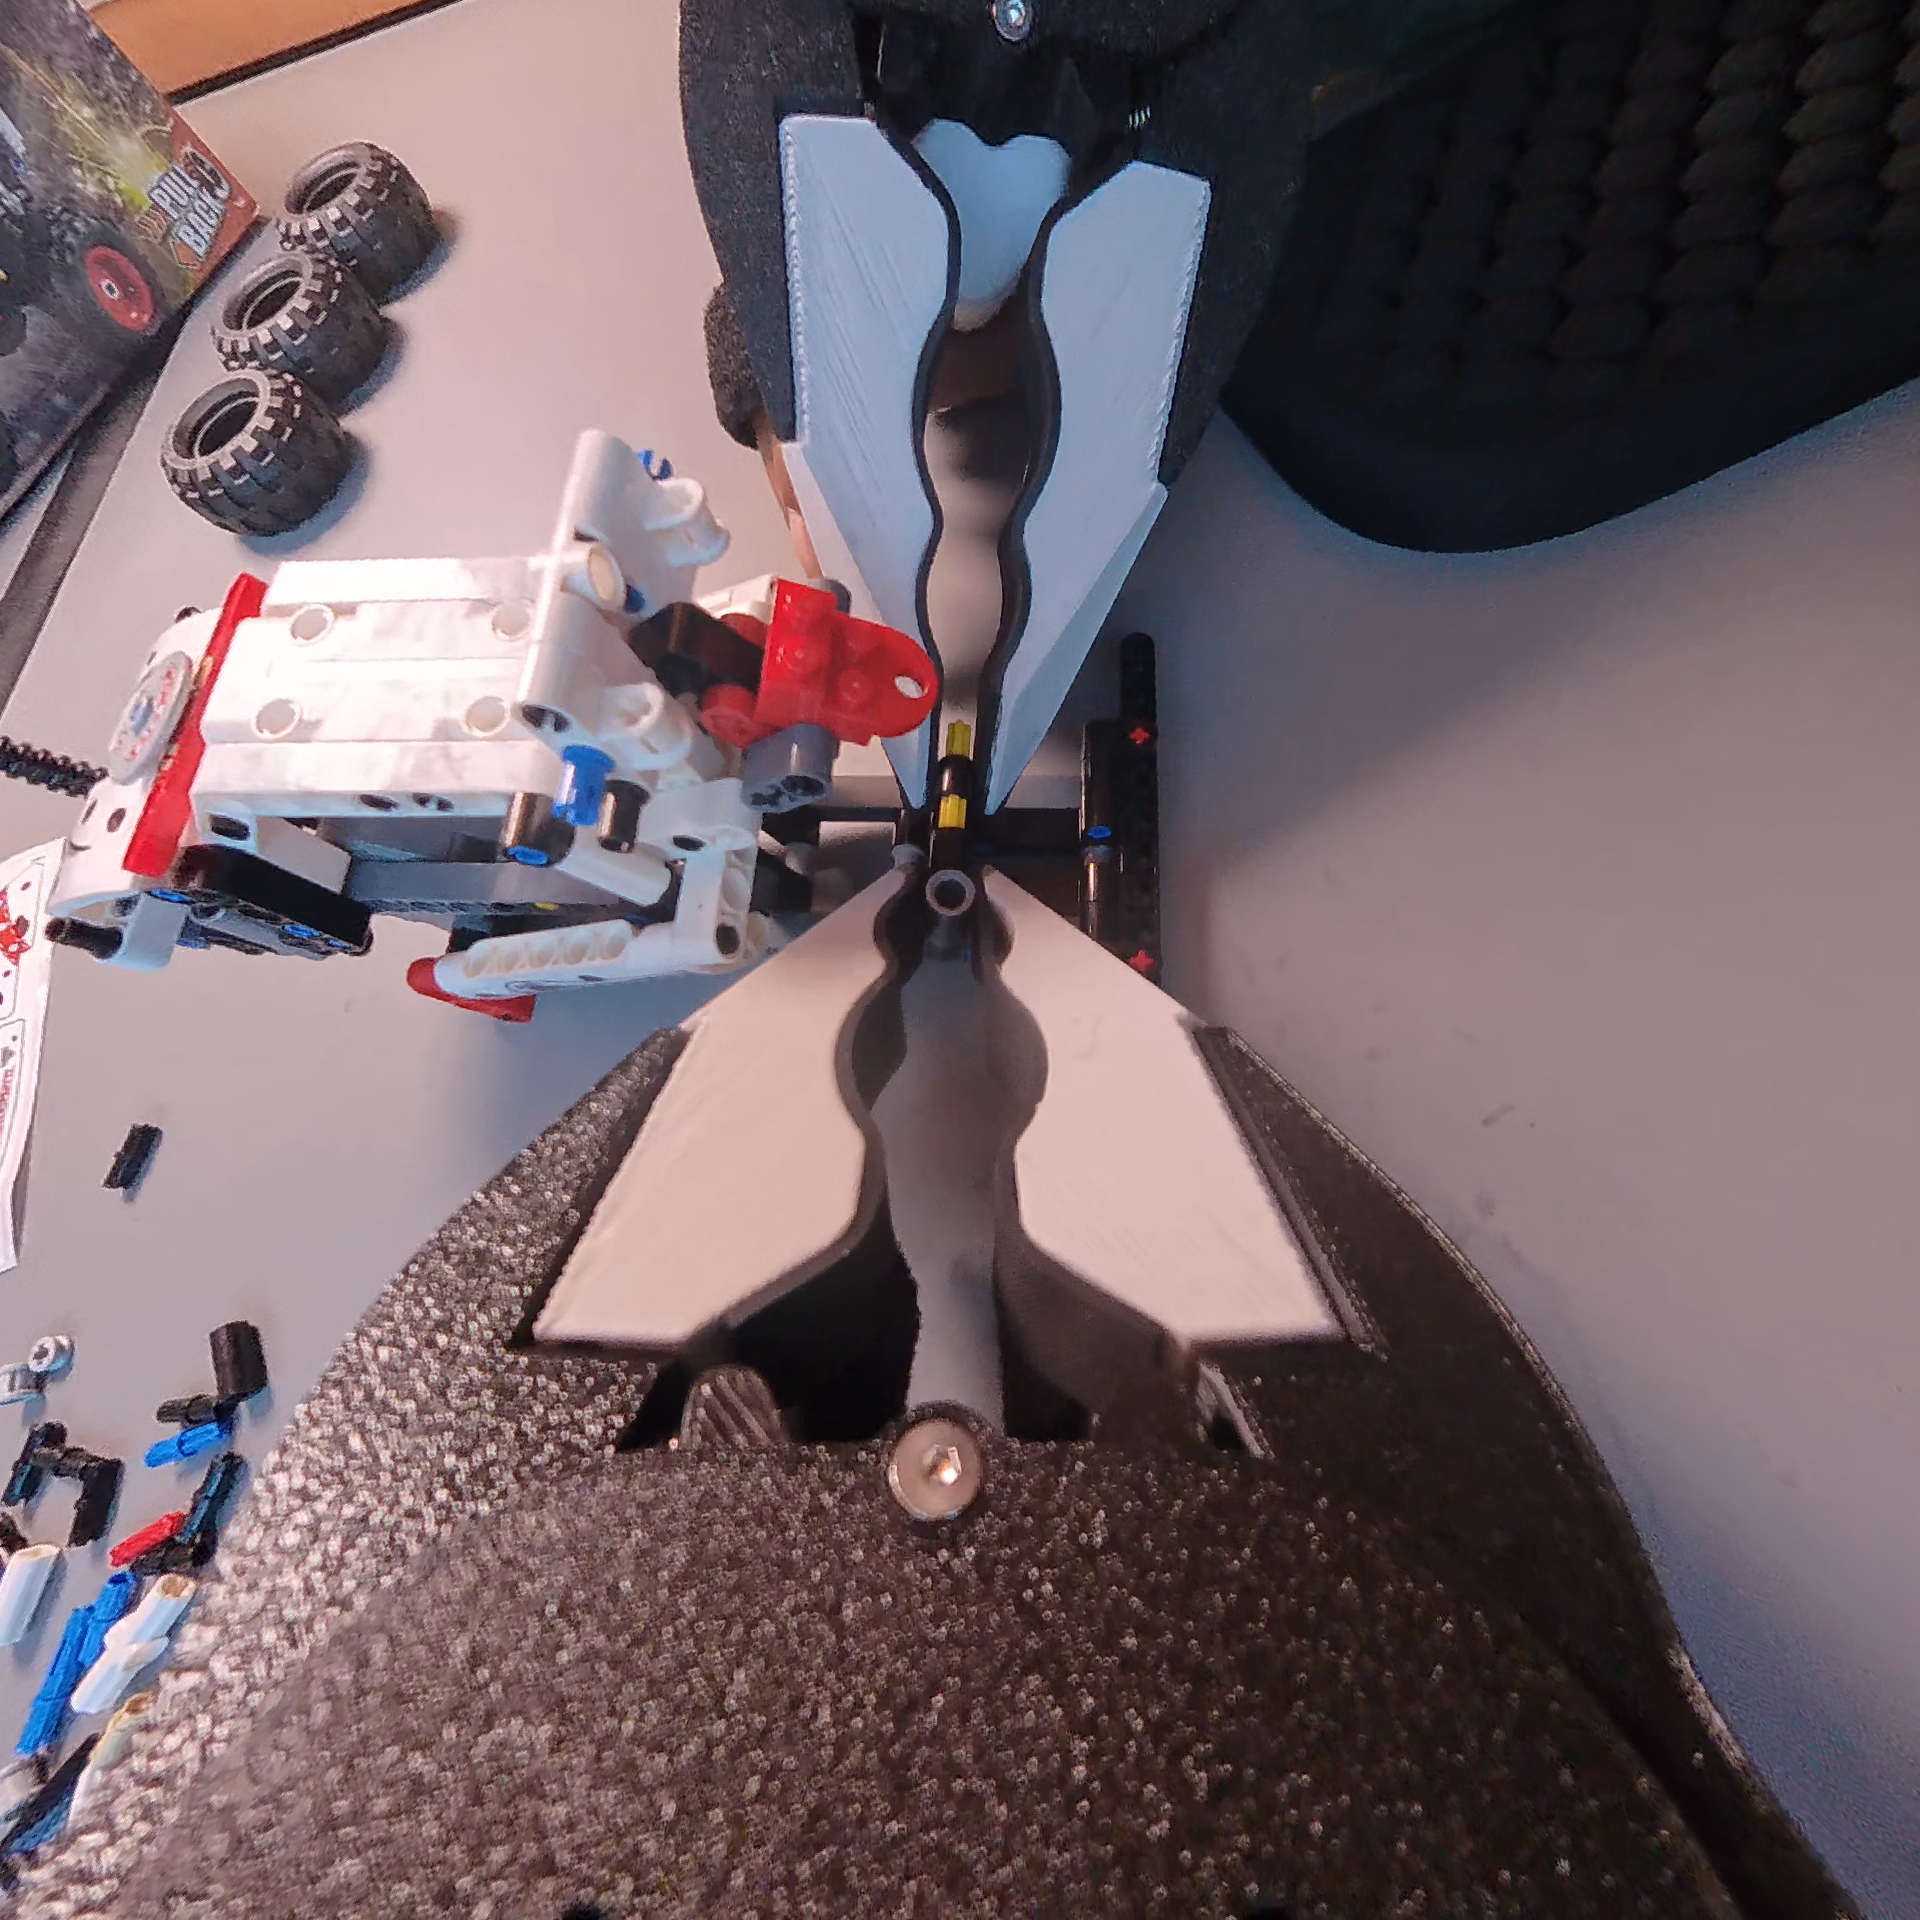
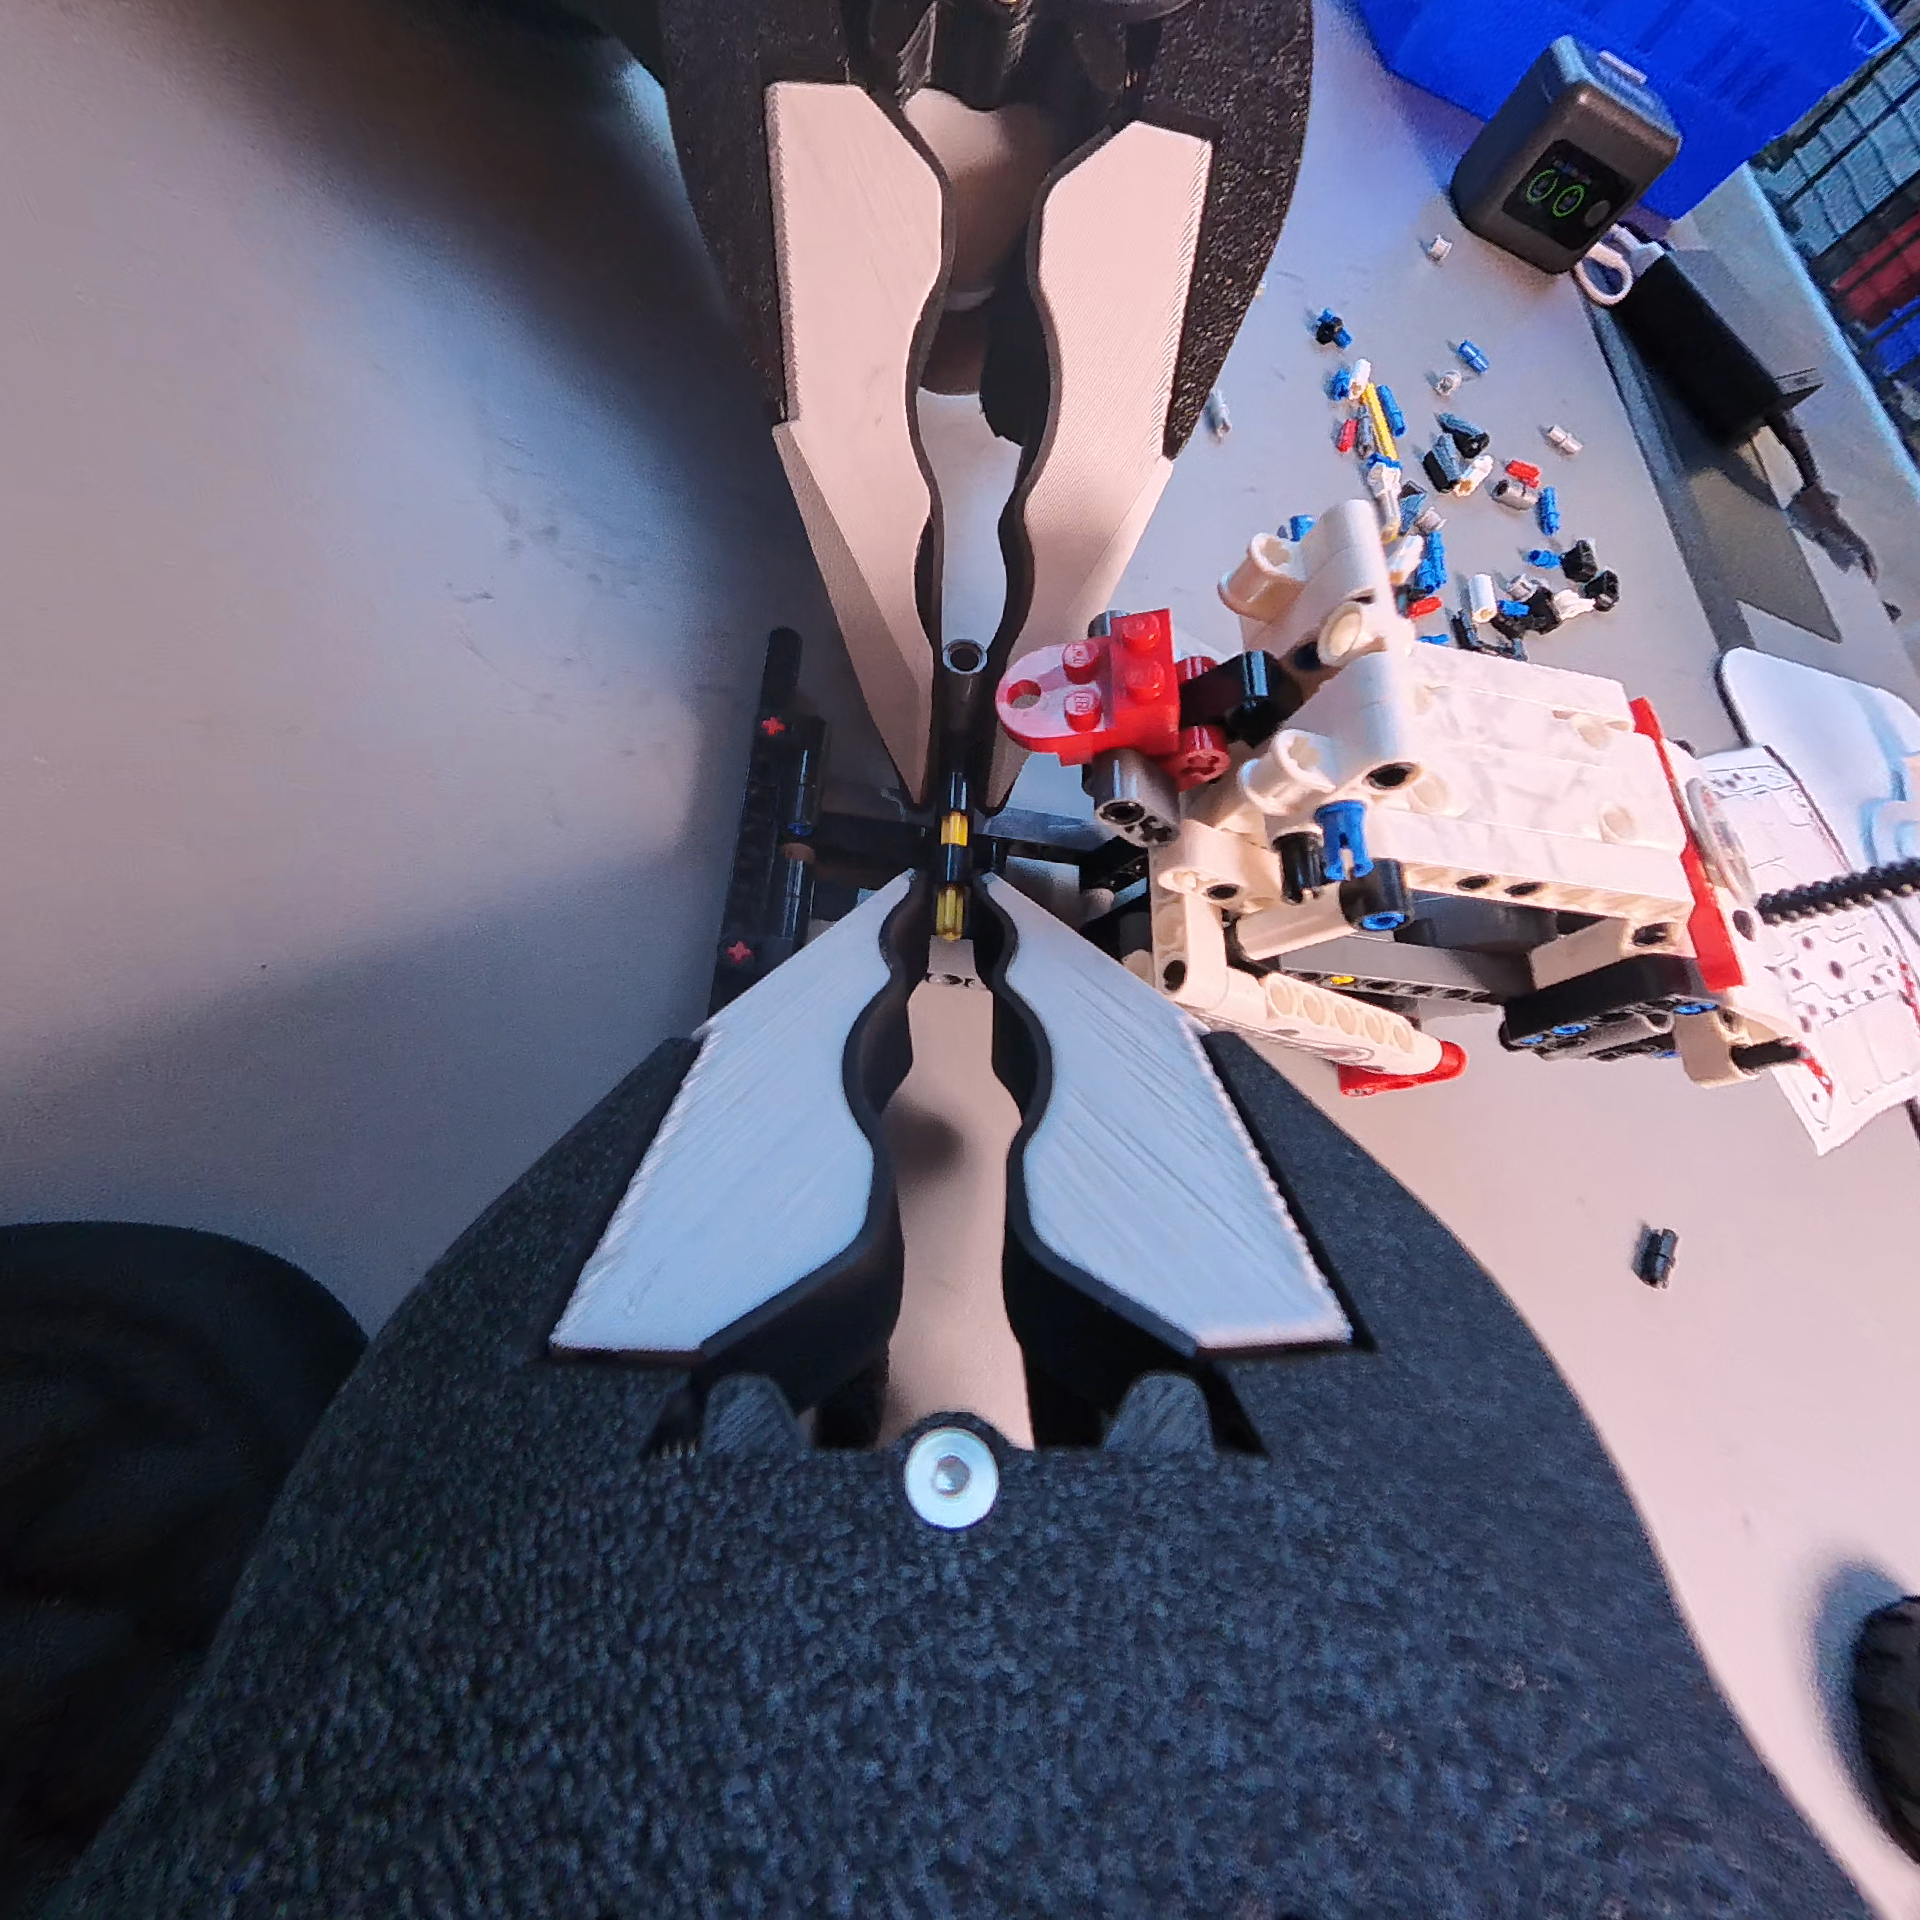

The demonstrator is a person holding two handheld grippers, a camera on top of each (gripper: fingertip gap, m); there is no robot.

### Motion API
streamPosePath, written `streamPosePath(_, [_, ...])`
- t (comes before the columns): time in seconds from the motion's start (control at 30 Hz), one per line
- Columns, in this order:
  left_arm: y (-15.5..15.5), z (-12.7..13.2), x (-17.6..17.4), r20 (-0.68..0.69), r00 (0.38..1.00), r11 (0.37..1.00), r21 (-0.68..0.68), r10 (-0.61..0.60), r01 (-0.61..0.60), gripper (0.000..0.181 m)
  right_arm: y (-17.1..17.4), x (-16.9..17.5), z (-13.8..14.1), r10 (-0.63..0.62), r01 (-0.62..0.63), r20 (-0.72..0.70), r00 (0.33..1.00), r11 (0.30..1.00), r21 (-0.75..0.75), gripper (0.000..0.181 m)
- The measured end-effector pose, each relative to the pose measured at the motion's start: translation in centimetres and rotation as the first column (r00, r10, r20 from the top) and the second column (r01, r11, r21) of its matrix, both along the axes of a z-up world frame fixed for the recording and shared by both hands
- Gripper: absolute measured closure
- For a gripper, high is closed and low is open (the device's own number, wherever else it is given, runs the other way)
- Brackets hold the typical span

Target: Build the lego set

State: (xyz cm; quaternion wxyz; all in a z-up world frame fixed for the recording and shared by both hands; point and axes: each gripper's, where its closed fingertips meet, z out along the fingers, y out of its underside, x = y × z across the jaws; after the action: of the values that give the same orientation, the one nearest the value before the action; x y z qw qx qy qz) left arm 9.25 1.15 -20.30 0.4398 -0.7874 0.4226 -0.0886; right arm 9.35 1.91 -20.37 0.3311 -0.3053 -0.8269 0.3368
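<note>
Left gripper [image 1: 948, 896]: jaws closed on the grey tube end of a small black axle piece [image 1: 951, 821], fingertips meeting the opposing tips head-on.

Right gripper [image 2: 948, 914]: jaws closed on the yellow-tipped end of the same axle piece, so both grippers pinch it from opposite ends, tip to tip.

Axle piece: black with a yellow band, lying between the two sets of jaws, crossed by a black bar running sideways to an upright black beam [image 1: 1122, 800] (red cross marks on it) just right of the left jaws.

Lego vehicle [image 1: 416, 769]: white, red and black, part-built, on the grey table [image 1: 1507, 831] left of the left jaws; its red rounded plate [image 1: 852, 675] sits just beside the fingertips.

Three black tyres [image 1: 286, 332]: loose, beyond the vehicle, far left.

Box [image 1: 83, 208]: top-left corner.

Small loose pins [image 1: 135, 1558]: blue, black, white, low at left.

Sticker sheet [image 2: 1808, 935]: under the vehicle's far end.

Dark device with lit screen [image 2: 1558, 156]: far right of the right jaws.
</note>
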Motion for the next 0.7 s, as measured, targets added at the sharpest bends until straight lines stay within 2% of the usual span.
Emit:
streamPosePath(0.6, [-0.14, 0.04, -0.13, 0.038, 0.999, 1.000, 0.005, -0.025, 0.025, 0.175, -0.09, -0.01, 0.06, 0.003, -0.003, 0.004, 1.000, 1.000, -0.020, 0.174])
streamPosePath(0.7, [-0.26, 0.08, -0.34, 0.059, 0.998, 1.000, 0.005, -0.027, 0.027, 0.175, 0.07, 0.16, 0.64, 0.008, -0.008, -0.029, 1.000, 1.000, -0.029, 0.172])
